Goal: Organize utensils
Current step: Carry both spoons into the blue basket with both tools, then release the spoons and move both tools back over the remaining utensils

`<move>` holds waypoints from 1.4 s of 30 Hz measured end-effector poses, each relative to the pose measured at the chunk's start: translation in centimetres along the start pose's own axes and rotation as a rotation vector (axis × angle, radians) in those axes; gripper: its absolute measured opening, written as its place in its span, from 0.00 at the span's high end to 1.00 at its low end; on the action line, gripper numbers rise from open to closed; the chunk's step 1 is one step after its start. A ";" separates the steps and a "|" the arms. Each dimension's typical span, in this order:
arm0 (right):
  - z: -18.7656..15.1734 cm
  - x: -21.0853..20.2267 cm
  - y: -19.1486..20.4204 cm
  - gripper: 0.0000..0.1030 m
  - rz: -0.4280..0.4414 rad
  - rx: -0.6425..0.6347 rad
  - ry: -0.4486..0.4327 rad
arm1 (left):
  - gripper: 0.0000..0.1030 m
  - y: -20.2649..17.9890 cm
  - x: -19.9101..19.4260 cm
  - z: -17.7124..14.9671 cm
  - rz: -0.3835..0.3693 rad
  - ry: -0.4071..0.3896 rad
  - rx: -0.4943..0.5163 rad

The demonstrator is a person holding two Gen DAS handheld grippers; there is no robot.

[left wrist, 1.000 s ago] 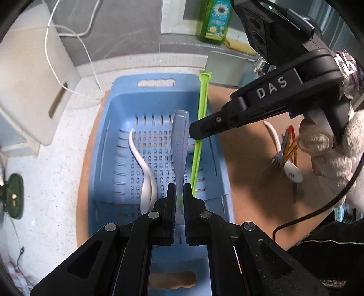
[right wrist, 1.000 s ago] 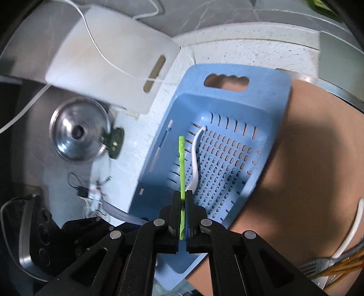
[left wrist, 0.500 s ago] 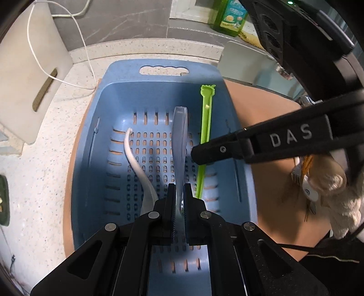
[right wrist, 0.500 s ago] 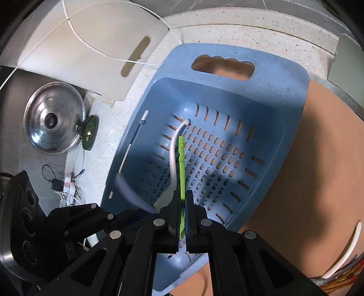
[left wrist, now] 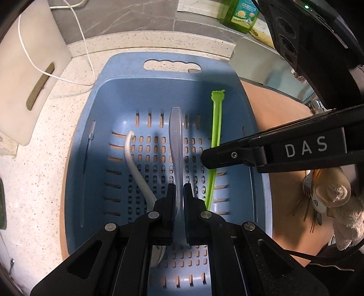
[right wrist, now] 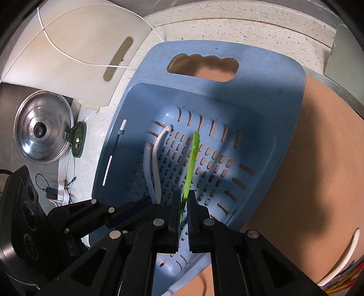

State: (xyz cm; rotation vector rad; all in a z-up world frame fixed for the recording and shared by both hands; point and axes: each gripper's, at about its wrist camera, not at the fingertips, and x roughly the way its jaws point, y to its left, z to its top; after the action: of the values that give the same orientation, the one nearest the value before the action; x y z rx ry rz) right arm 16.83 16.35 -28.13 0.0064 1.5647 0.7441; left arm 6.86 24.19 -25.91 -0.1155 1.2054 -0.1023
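My left gripper [left wrist: 179,193]: clamped on clear utensil [left wrist: 176,136], pointing ahead over blue basket [left wrist: 109,95].
My right gripper [right wrist: 183,200]: pinching green utensil [right wrist: 192,157], alongside.

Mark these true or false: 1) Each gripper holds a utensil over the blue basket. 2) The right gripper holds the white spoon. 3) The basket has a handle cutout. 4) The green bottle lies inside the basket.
1) True: left gripper holds the clear utensil, right gripper the green utensil, over the blue basket.
2) False: the white spoon lies loose in the basket.
3) True: handle cutout.
4) False: the green bottle stands behind it.
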 end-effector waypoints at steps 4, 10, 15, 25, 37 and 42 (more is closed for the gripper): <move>0.1 0.0 0.0 0.91 0.008 -0.005 0.003 | 0.95 -0.4 0.4 0.2 -0.001 0.003 0.003; 0.0 -0.9 -0.1 0.81 0.007 -0.003 -0.024 | 0.95 -0.5 0.5 0.3 0.011 0.003 0.000; -0.5 -2.9 -0.6 0.81 0.023 0.006 -0.065 | 0.95 -0.9 -0.7 0.3 0.019 -0.016 0.002; -4.6 -12.3 -6.1 0.73 0.103 0.037 -0.207 | 0.87 -5.4 -5.1 -0.4 -0.022 -0.116 0.065; -11.2 -17.5 -16.8 0.67 0.096 0.189 -0.256 | 0.87 -15.3 -3.4 -2.2 -0.136 -0.071 0.196; -13.3 -17.4 -19.3 0.67 0.114 0.244 -0.250 | 0.87 -18.3 -2.3 -2.4 -0.158 -0.039 0.228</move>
State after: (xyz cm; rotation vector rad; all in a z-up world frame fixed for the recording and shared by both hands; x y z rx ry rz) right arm 15.89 -12.16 -22.16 0.3577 1.4141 0.6106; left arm 3.44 6.37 -22.00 -0.0125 1.1367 -0.3735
